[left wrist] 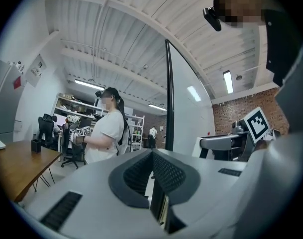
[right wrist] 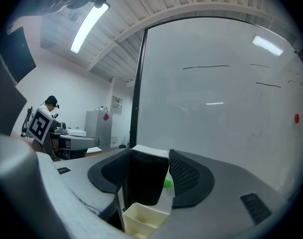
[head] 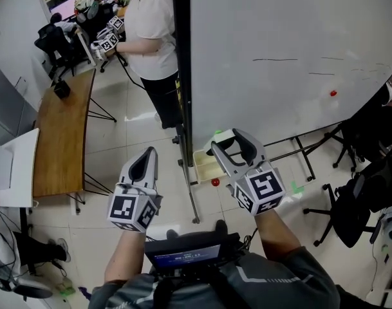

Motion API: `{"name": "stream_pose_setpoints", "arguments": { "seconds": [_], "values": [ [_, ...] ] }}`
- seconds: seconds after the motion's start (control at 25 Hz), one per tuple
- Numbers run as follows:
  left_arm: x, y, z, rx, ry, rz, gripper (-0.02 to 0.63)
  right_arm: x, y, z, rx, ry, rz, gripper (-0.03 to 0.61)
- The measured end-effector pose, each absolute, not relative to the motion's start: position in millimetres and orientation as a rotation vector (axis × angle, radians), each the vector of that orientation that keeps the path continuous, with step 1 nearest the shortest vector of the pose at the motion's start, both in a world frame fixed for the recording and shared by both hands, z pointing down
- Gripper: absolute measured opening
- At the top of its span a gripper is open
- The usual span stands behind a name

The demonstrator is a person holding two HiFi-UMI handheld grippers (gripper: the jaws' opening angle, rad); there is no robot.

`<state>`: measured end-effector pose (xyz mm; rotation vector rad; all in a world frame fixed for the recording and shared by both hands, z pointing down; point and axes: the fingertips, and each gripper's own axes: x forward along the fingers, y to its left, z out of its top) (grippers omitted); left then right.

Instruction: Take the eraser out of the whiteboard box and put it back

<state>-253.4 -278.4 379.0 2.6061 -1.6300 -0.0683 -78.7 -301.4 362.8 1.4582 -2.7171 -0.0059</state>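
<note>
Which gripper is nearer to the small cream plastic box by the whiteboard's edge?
Right. The right gripper hovers just above the cream plastic box, shut on a black eraser. The left gripper hangs apart, to the box's left, shut and empty.

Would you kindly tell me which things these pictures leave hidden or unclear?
1. Inside of the box: the right gripper view cuts it off at the bottom edge, and in the head view the right gripper partly covers it.
2. The green object: mostly behind the eraser in the right gripper view, too small to identify.
3. Marks on the whiteboard: too faint to read in either view.
</note>
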Motion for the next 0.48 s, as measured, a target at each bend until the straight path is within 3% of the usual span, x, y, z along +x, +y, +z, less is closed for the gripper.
{"name": "stream_pose_setpoints", "arguments": {
  "seconds": [0.48],
  "values": [
    [-244,-298,458,2.535,-1.580,0.028,0.035,-80,-330,445,1.485,-2.641,0.049,0.267]
  ]
}}
